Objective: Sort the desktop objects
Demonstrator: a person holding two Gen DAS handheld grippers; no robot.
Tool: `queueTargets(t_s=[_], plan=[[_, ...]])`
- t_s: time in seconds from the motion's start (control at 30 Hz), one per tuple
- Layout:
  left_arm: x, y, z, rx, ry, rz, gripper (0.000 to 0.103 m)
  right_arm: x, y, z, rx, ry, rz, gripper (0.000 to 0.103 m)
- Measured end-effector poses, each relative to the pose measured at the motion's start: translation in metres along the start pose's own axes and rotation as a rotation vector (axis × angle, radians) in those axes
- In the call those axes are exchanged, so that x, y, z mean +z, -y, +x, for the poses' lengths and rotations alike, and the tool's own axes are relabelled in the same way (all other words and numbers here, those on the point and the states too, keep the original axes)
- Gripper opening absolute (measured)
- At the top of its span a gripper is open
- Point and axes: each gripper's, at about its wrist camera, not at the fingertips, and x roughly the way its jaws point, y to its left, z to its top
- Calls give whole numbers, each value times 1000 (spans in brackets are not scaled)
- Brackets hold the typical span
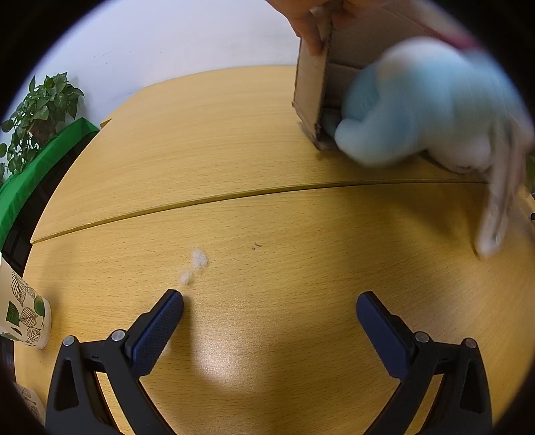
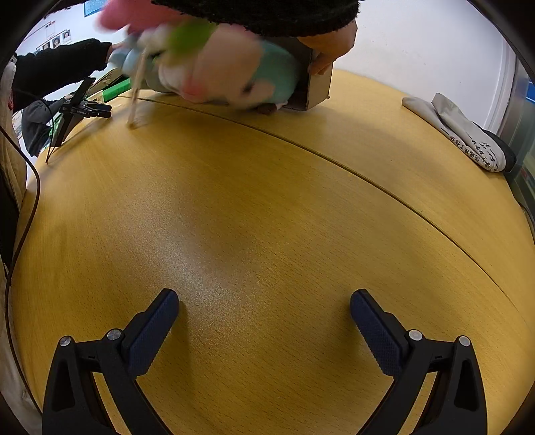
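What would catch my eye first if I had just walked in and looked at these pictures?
Most striking is the tipped cardboard box at the far side of the wooden table, held by a bare hand, with blurred soft toys spilling out of it. Nearer, the open left gripper and the open right gripper hang over bare wood, holding nothing. A leaf-patterned cup stands at the left edge.

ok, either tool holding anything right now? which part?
Nothing. The left tool and the right tool are both open over bare table. The cardboard box being tipped is held at its rim by someone's bare hand.
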Motion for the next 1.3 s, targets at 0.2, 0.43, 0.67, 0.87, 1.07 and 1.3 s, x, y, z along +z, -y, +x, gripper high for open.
queueTargets(t_s=[0.2, 0.43, 0.67, 0.87, 1.07, 1.3], plan=[[2, -1, 0, 0, 0, 0, 103, 0, 0, -1, 0, 0, 0, 103], [5, -3, 0, 0, 0, 0, 103, -1, -1, -2, -1, 0, 0, 103], [9, -5, 0, 0, 0, 0, 103, -3, -1, -1, -1, 0, 0, 103], [8, -2, -2, 0, 0, 0, 103, -2, 0, -1, -1, 0, 0, 103], [3, 2, -2, 1, 0, 1, 103, -2, 0, -1, -1, 1, 0, 103], [2, 2, 0, 1, 0, 1, 103, -2, 1, 0, -1, 1, 0, 103]])
